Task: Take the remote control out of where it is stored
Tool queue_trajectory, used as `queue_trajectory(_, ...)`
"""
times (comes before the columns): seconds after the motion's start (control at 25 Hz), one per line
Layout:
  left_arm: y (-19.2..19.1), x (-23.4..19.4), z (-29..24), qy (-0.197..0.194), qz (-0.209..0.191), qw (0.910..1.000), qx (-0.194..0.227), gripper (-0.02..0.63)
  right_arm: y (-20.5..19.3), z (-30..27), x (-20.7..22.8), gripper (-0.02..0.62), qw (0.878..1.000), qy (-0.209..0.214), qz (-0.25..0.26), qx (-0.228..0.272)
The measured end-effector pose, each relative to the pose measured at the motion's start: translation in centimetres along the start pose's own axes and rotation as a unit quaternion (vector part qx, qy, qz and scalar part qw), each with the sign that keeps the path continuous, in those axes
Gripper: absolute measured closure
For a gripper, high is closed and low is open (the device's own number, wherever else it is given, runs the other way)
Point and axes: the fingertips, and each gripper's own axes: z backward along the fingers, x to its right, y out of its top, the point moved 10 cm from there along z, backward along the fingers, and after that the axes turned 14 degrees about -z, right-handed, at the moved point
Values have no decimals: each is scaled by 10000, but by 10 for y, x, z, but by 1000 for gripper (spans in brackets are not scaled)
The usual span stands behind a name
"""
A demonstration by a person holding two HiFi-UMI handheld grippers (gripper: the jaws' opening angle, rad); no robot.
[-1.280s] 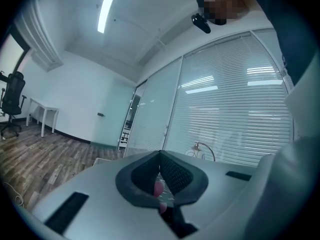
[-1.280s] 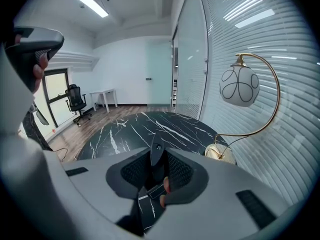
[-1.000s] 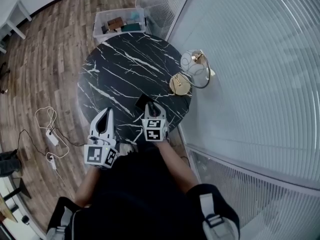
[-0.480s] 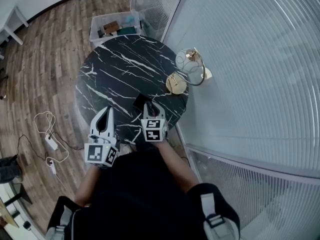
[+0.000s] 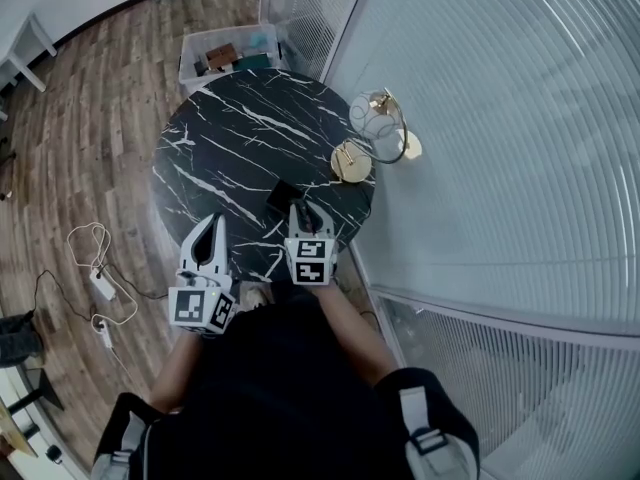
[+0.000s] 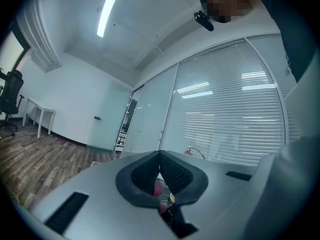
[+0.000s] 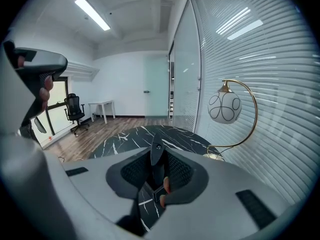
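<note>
The right tool (image 5: 310,214) is squeezing the black remote control (image 5: 282,197) between its jaws. It is poking out past the tips, near the frame's middle, over the marble surface (image 5: 220,128). The left tool (image 5: 207,232) is sitting closed and empty.

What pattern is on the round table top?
The table top is black marble with white veins; head view shows it best.

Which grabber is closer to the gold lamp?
Right. The right gripper is over the table, just near-left of the lamp; the left gripper is farther left, at the table's near edge.
</note>
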Motion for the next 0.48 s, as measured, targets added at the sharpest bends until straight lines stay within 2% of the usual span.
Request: queue_trajectory(0.48, -8, -2, 45, -108, 147, 9997, -136, 598, -4, 51, -28, 520, 9997, -92, -24, 225)
